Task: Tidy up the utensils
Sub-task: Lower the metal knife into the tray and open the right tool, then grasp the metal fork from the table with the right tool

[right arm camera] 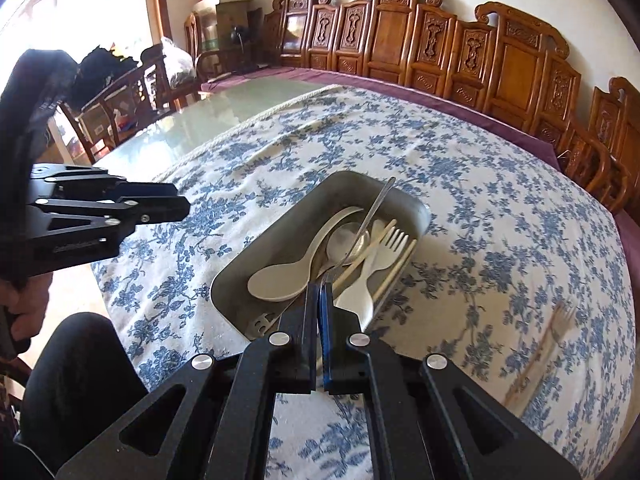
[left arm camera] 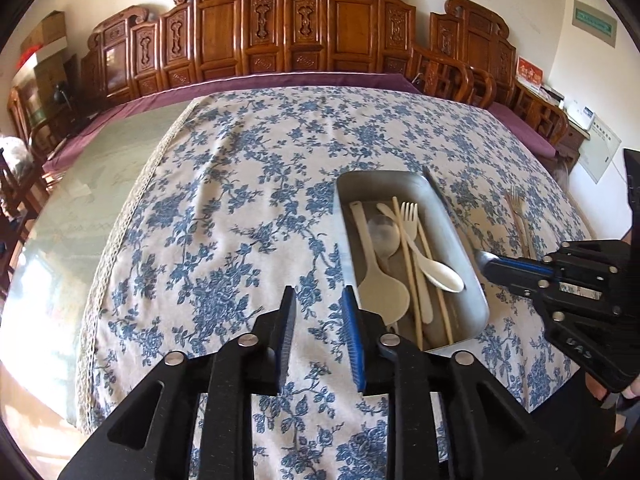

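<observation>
two wrist views sharing tray (left arm camera: 404,184)

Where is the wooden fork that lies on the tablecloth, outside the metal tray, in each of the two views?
Left wrist view: the wooden fork is at far right, beyond the tray.
Right wrist view: the wooden fork is at lower right, blurred, right of the tray.
Shared landmark: the metal tray.

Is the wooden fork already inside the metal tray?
No, the wooden fork lies on the flowered tablecloth, outside the metal tray.
</observation>
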`<state>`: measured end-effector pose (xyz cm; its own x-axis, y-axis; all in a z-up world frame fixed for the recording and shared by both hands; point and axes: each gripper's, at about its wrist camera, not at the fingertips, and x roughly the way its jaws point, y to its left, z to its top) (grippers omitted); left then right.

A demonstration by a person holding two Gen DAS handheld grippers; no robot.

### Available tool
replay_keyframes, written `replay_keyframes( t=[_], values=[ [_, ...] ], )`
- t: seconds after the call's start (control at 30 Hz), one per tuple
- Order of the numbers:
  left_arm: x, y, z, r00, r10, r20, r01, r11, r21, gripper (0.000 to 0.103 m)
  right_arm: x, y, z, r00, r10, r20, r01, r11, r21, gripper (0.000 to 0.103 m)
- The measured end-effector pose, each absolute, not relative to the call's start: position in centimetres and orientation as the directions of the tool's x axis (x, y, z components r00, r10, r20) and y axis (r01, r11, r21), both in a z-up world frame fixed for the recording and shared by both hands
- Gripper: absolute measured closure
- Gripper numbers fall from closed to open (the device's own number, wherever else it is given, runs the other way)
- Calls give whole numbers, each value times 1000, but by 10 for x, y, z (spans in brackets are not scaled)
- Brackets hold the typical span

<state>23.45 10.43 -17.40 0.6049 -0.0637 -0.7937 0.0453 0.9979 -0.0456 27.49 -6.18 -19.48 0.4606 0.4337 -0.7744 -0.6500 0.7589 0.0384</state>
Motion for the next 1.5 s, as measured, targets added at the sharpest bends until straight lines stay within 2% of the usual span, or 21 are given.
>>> replay_keyframes(
  t=[0.17,0.4,0.47,0.57,0.83,1.07,1.33,1.5],
  values=[
    [235,111,-182,600,-58,-798,36,998,-46,67,282,-47,-211,441,417,-795,-657,753,30,101],
    [236,116,-188,595,-55,-802,28,998,-47,46,294,-38,-223,423,418,-804,-648,760,54,101],
    [236,116,-189,595,-51,-802,25,999,-45,46,298,-35,-225,421,417,-806,-645,762,57,101],
    [236,117,-189,600,-40,-799,19,999,-36,31,304,-34,-228,420,415,-807,-639,767,63,100],
    [235,115,-191,600,-37,-799,21,999,-31,28,304,-50,-228,411,452,-792,-622,774,118,100],
    [230,104,-186,615,-42,-787,43,999,-20,15,294,-92,-220,457,457,-763,-583,802,131,99],
    [229,73,-173,631,-86,-771,76,996,-49,13,304,-165,-208,551,397,-734,-494,864,97,99],
    [237,37,-170,631,-122,-766,117,991,-62,13,325,-216,-211,591,332,-735,-410,908,81,86]
  ],
)
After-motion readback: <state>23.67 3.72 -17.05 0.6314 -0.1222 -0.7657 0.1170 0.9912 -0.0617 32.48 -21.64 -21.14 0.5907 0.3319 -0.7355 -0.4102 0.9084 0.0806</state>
